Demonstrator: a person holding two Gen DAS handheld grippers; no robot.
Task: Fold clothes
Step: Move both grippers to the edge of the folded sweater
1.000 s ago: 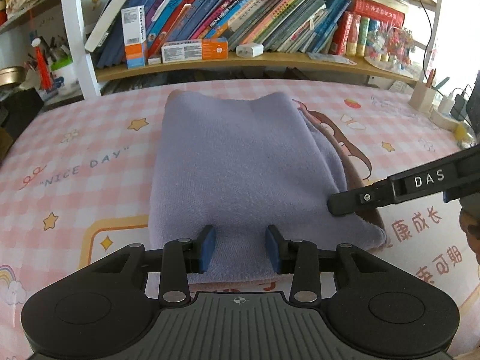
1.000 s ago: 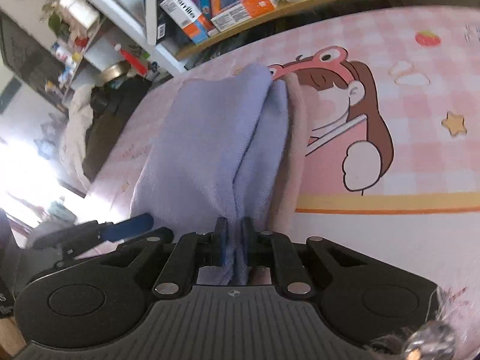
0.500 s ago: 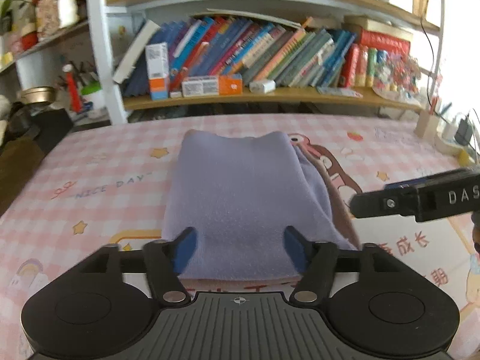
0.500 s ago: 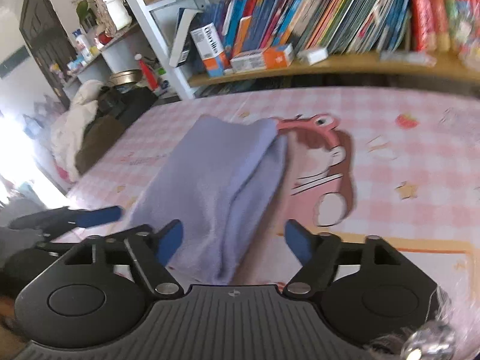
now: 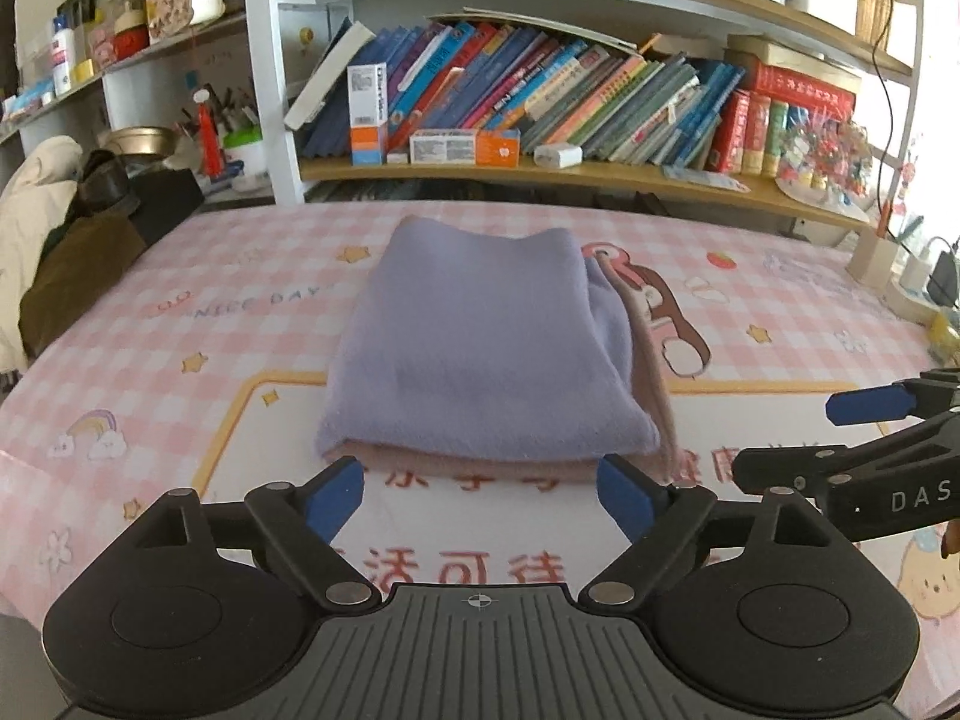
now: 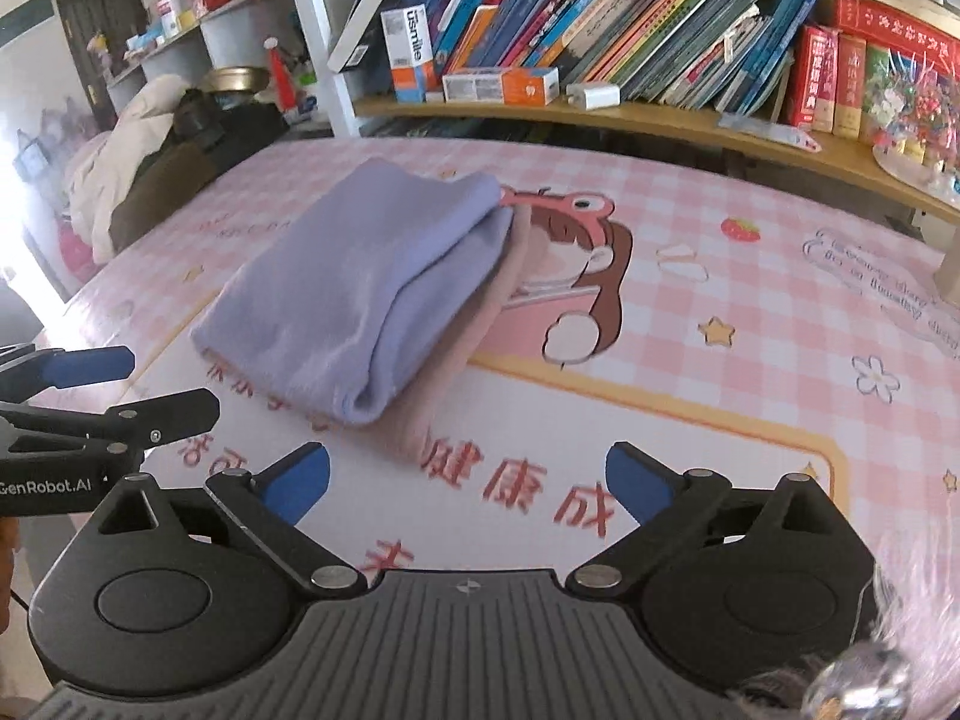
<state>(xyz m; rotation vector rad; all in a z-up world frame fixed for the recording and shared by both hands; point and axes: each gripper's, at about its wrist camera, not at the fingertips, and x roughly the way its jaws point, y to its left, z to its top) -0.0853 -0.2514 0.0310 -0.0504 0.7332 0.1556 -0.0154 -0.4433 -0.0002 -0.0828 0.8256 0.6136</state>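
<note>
A folded lavender garment [image 5: 486, 348] lies flat on the pink checked tablecloth [image 5: 180, 324], with a pink-beige layer [image 5: 651, 378] showing under its near and right edges. It also shows in the right wrist view [image 6: 366, 282]. My left gripper [image 5: 480, 495] is open and empty, just short of the garment's near edge. My right gripper [image 6: 468, 483] is open and empty, off the garment's near right corner. The right gripper also shows in the left wrist view [image 5: 840, 438], and the left gripper shows in the right wrist view [image 6: 114, 390].
A bookshelf [image 5: 540, 174] full of books runs along the far edge of the table. A pile of coats [image 5: 54, 240] sits off the table's left side. A pen holder [image 5: 873, 258] and chargers stand at the far right.
My right gripper let go of the garment's edge and opened. Both grippers opened wide and drew back toward the near edge. The garment stays folded on the table.
</note>
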